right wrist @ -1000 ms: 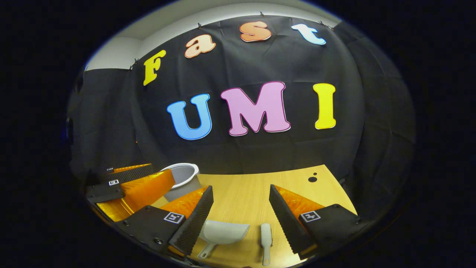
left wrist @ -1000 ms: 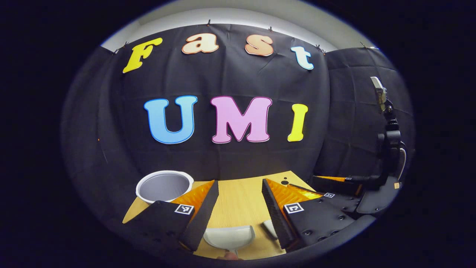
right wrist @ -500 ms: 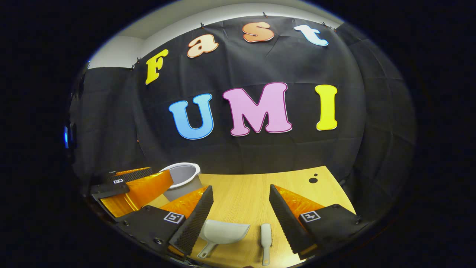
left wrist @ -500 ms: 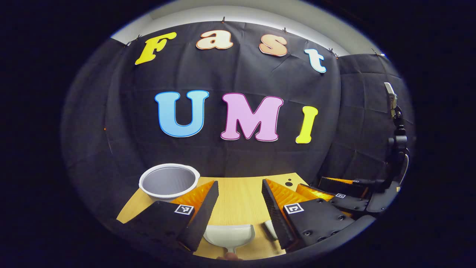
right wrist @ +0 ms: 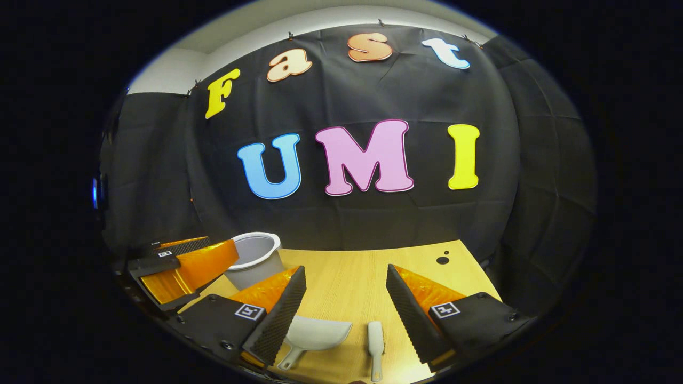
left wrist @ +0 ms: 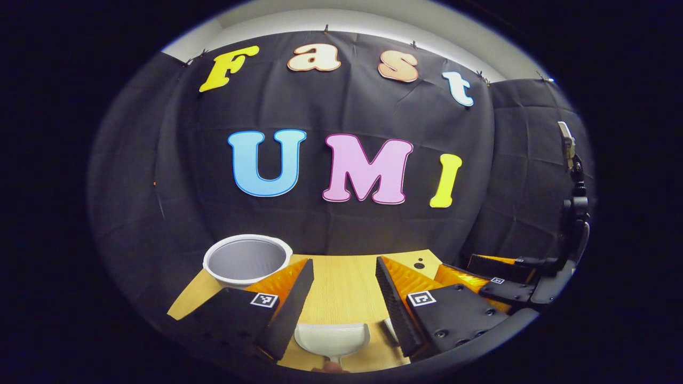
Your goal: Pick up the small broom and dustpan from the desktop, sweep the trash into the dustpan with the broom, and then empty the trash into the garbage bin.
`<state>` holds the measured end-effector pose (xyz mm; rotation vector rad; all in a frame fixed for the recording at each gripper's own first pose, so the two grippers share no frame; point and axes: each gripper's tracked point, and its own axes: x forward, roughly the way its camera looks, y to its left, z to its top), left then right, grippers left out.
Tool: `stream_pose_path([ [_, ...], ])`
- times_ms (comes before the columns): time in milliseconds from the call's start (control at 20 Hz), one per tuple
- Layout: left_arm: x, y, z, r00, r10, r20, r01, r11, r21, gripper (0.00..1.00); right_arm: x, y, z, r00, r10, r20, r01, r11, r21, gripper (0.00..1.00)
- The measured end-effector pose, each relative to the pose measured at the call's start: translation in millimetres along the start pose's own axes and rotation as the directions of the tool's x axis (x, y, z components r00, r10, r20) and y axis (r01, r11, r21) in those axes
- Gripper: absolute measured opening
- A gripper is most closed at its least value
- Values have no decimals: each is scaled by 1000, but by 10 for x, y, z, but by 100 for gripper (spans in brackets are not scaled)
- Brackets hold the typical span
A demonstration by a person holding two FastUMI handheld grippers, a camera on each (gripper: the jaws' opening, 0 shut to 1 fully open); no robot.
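A small pale grey dustpan [left wrist: 332,340] [right wrist: 315,336] lies on the wooden desktop [right wrist: 352,277] near its front edge, handle toward me. To its right lies the small pale broom [right wrist: 375,341], partly hidden behind my left gripper's right finger in the left gripper view [left wrist: 390,329]. My left gripper [left wrist: 344,266] hovers open above the dustpan. Above the gap between dustpan and broom, my right gripper [right wrist: 346,271] stands open too. Neither holds anything. The right gripper [left wrist: 501,280] sits at the right of the left gripper view; the left gripper [right wrist: 181,264] at the left of the right gripper view.
A white garbage bin [left wrist: 247,261] [right wrist: 253,260] with a grey inside stands at the desk's back left corner. Two small dark holes [right wrist: 443,260] mark the desk's back right. A dark stand [left wrist: 573,208] rises at the right of the left gripper view.
Both views have shifted slightly: the bin, dustpan and broom sit a little differently in frame as the grippers drift. Both grippers stay open; nothing was grasped.
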<state>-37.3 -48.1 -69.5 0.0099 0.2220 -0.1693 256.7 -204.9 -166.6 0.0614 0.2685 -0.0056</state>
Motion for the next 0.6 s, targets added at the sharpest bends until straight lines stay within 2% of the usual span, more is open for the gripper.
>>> stream_pose_path([
  [300, 13, -2, 36, 1000, -4, 16, 4, 1000, 5, 71, -28, -45, 157, 998, -20, 67, 22, 999, -35, 97],
  [500, 34, -3, 23, 1000, -2, 6, 2, 1000, -7, 71, -70, -55, 419, 983, -32, 180, 44, 997, -63, 97],
  [550, 38, 5, 16, 1000, 1, 3, -1, 1000, -8, 71, -57, -59, 460, 979, -35, 198, 49, 997, -65, 89],
  [600, 42, 11, 18, 1000, 1, 0, -1, 1000, -7, 71, -35, -61, 480, 978, -38, 206, 52, 997, -64, 90],
])
